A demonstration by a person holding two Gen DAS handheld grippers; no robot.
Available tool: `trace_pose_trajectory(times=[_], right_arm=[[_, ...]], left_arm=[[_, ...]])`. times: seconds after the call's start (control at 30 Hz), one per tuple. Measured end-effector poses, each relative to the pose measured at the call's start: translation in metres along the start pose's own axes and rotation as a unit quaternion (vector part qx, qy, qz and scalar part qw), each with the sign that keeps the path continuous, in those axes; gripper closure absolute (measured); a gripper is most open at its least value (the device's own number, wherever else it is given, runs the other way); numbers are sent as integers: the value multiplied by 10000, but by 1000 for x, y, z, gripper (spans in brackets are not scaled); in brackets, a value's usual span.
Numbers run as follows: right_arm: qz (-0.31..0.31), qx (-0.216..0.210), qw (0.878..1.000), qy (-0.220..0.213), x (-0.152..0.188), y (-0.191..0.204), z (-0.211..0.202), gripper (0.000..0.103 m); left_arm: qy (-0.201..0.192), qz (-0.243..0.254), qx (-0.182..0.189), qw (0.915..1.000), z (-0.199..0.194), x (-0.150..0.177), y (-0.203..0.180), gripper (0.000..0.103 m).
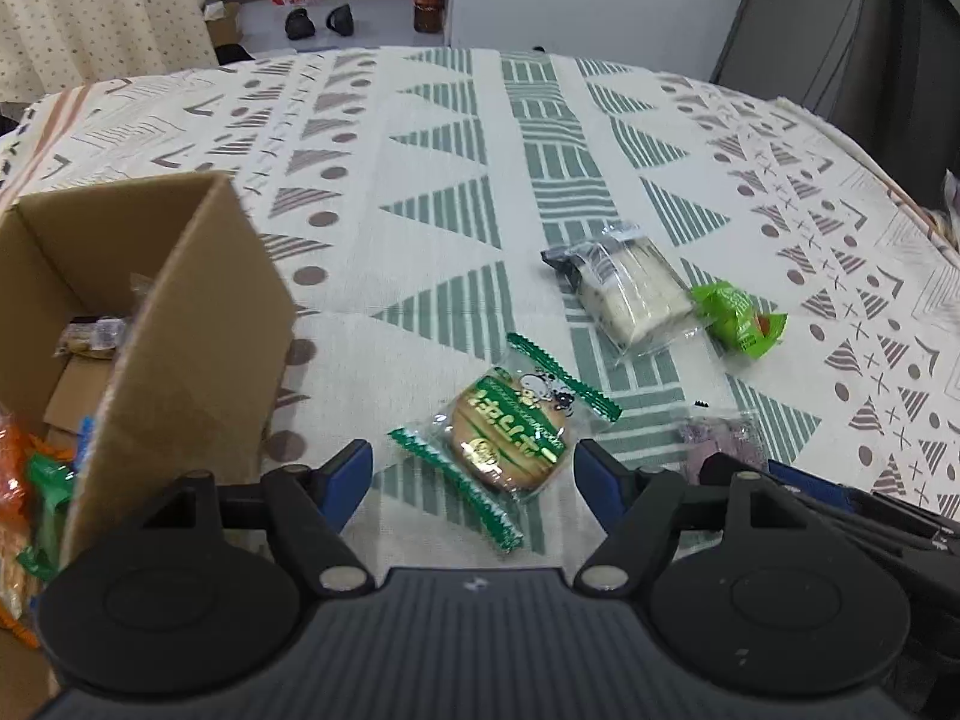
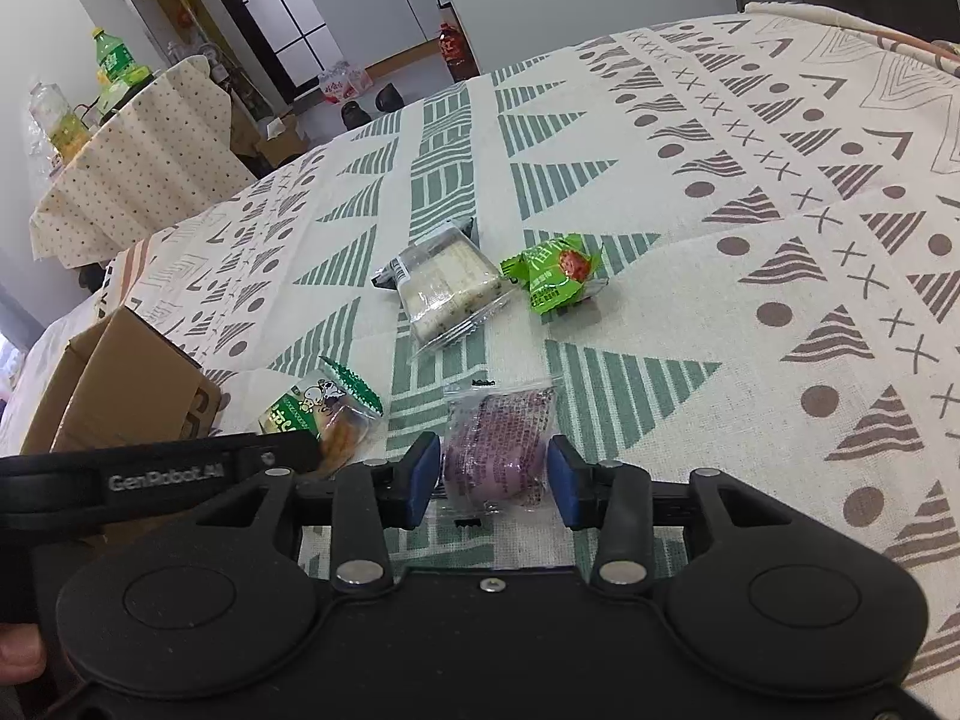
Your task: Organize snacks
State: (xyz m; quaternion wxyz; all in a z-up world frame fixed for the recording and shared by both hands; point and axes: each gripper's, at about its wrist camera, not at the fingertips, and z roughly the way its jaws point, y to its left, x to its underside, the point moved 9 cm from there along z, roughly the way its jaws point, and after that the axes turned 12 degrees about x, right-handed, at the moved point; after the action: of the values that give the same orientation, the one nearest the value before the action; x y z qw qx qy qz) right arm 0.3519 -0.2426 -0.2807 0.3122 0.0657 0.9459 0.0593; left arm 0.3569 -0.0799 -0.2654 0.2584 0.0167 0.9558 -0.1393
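A round biscuit in a green-edged clear wrapper lies on the patterned cloth just ahead of my open left gripper, partly between the fingertips. My right gripper stands open around a purple snack in a clear wrapper, its pads apart from the packet. Farther off lie a white cake slice in clear plastic and a small green packet. The biscuit also shows left of the right gripper. A cardboard box holding several snacks stands at the left.
The table wears a cream cloth with green and brown shapes. Beyond its far edge are another covered table with bottles, shoes on the floor and a dark chair at the right. The left gripper's arm crosses the right wrist view.
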Motion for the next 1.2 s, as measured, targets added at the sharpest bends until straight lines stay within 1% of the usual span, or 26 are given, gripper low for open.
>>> trace_pose_trajectory(times=[0.07,0.17,0.27,0.37,0.4,0.47,0.57,0.63,0.67,0.7,0.77,0.87,1.2], right_arm=[[-18,-23,10000,-3,0,1,2,59],[-59,-27,10000,-12,-2,1,5,59],[-131,-11,9999,-31,-3,1,8,59],[-227,23,9997,-51,-3,3,9,58],[-256,36,9996,-59,-3,3,10,58],[-281,48,9996,-66,-3,3,11,58],[-338,78,9994,-72,-3,4,11,59],[-399,101,9991,-84,-3,5,10,65],[-397,86,9991,-79,-3,5,10,66],[-389,73,9992,-79,-2,5,9,67],[-369,68,9993,-81,-2,5,7,68],[-326,51,9994,-102,-2,5,4,69],[-245,-75,9994,-240,-7,9,-16,70]], left_arm=[[37,106,18,9999,6,-2,-4,30],[67,242,-81,9997,15,-5,-5,29],[115,306,-90,9994,24,-6,-5,28],[107,496,-203,9985,30,-8,-5,25],[124,498,-219,9984,32,-8,-5,25],[162,379,-139,9991,34,-7,-3,25],[101,352,-88,9993,34,-7,-2,26],[56,276,-2,9996,32,-7,-2,30],[6,202,61,9998,31,-8,-2,39],[-22,127,104,9999,29,-8,-1,50],[-79,20,151,9999,25,-9,0,60],[-158,-143,317,9993,19,-10,1,62],[-522,-165,470,9974,-19,-19,-8,62]])
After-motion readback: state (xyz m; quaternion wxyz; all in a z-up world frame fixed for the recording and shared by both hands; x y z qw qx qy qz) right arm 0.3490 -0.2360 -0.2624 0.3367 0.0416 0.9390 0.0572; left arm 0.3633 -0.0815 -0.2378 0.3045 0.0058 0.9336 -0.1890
